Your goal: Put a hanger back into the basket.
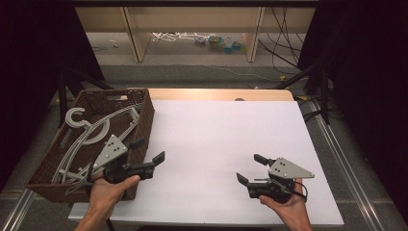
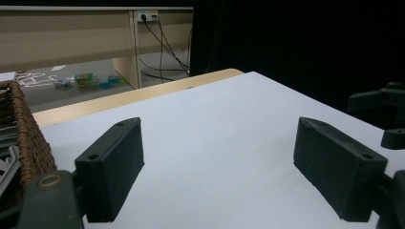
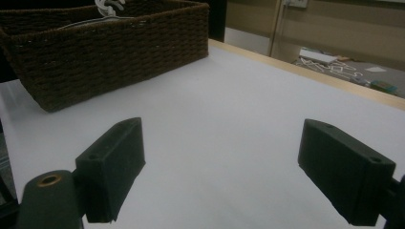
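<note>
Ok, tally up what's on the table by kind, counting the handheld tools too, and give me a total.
Wicker basket: 1
Grey hangers in the basket: at least 2, exact number hard to tell
Tools: 2, left tool and right tool
Total: at least 5

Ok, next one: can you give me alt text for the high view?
A person's two hands each hold an open gripper over a white table: the left gripper beside a brown wicker basket of grey hangers, the right gripper apart over bare tabletop. Neither holds anything.
</note>
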Demonstrator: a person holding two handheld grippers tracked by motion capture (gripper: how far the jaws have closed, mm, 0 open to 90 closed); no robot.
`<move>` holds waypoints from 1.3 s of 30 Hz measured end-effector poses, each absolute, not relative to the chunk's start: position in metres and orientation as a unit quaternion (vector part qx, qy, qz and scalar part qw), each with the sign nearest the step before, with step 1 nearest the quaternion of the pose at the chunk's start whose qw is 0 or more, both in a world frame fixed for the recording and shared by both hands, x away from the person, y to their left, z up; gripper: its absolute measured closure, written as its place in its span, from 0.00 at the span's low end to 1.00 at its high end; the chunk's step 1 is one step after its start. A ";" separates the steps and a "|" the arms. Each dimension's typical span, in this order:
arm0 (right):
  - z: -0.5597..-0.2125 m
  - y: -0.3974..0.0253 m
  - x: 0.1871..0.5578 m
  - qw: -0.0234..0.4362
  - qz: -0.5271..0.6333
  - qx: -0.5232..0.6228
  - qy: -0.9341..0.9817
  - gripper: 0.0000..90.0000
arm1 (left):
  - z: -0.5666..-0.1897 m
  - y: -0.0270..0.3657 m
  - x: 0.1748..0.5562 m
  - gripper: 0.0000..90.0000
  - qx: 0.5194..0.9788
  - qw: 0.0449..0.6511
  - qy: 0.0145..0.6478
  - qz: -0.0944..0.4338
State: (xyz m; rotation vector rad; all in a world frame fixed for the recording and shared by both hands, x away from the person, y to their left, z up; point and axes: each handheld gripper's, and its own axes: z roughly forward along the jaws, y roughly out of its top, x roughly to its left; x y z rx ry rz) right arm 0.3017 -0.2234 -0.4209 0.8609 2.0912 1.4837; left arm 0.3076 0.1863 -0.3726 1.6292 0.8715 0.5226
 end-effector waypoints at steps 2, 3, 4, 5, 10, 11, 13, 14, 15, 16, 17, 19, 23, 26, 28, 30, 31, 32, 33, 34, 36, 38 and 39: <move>-0.421 -0.223 0.301 0.217 0.534 0.311 0.756 0.19 | -0.378 0.186 0.306 0.19 0.694 0.574 0.372 0.224; -0.420 -0.224 0.301 0.222 0.532 0.307 0.757 0.19 | -0.381 0.185 0.305 0.19 0.693 0.577 0.372 0.223; -0.421 -0.223 0.300 0.217 0.534 0.308 0.756 0.19 | -0.384 0.184 0.304 0.19 0.692 0.578 0.374 0.220; -0.421 -0.223 0.300 0.211 0.538 0.310 0.755 0.19 | -0.386 0.184 0.303 0.19 0.694 0.576 0.371 0.221; -0.422 -0.223 0.295 0.215 0.539 0.312 0.752 0.19 | -0.401 0.181 0.298 0.19 0.700 0.576 0.350 0.237; -0.423 -0.223 0.293 0.213 0.540 0.313 0.752 0.19 | -0.402 0.181 0.297 0.19 0.704 0.571 0.348 0.240; -0.423 -0.223 0.291 0.216 0.538 0.314 0.752 0.19 | -0.407 0.180 0.296 0.19 0.705 0.572 0.339 0.248; -0.424 -0.223 0.290 0.219 0.540 0.315 0.749 0.19 | -0.409 0.180 0.295 0.19 0.704 0.573 0.340 0.247; -0.424 -0.223 0.289 0.214 0.540 0.313 0.751 0.19 | -0.413 0.181 0.294 0.18 0.703 0.576 0.341 0.239; -0.424 -0.223 0.287 0.214 0.541 0.313 0.751 0.19 | -0.416 0.181 0.293 0.18 0.701 0.579 0.344 0.237; -0.424 -0.224 0.285 0.218 0.541 0.315 0.749 0.19 | -0.418 0.182 0.293 0.18 0.704 0.575 0.340 0.242; -0.424 -0.224 0.283 0.214 0.540 0.316 0.750 0.18 | -0.422 0.181 0.292 0.18 0.708 0.570 0.338 0.244; -0.425 -0.226 0.280 0.214 0.540 0.318 0.749 0.18 | -0.431 0.179 0.290 0.18 0.715 0.563 0.342 0.235; -0.428 -0.227 0.277 0.214 0.541 0.319 0.748 0.18 | -0.435 0.178 0.291 0.18 0.710 0.571 0.347 0.222; -0.429 -0.227 0.275 0.210 0.542 0.319 0.749 0.18 | -0.435 0.178 0.289 0.18 0.710 0.566 0.355 0.224; -0.429 -0.227 0.275 0.210 0.542 0.317 0.749 0.18 | -0.435 0.178 0.290 0.18 0.713 0.563 0.349 0.229; -0.428 -0.227 0.275 0.211 0.546 0.317 0.747 0.18 | -0.435 0.178 0.290 0.18 0.712 0.564 0.350 0.228; -0.428 -0.228 0.275 0.211 0.544 0.318 0.747 0.18 | -0.435 0.178 0.290 0.18 0.713 0.564 0.347 0.229; -0.428 -0.228 0.275 0.217 0.543 0.319 0.745 0.18 | -0.435 0.178 0.290 0.18 0.713 0.564 0.346 0.229; -0.428 -0.228 0.275 0.217 0.543 0.320 0.746 0.18 | -0.435 0.178 0.290 0.18 0.714 0.564 0.346 0.230; -0.429 -0.227 0.276 0.215 0.544 0.319 0.745 0.18 | -0.435 0.178 0.290 0.18 0.713 0.564 0.349 0.229; -0.429 -0.227 0.276 0.212 0.541 0.319 0.748 0.18 | -0.435 0.179 0.290 0.18 0.712 0.564 0.351 0.228; -0.429 -0.227 0.276 0.214 0.540 0.318 0.749 0.18 | -0.435 0.179 0.290 0.18 0.711 0.565 0.351 0.228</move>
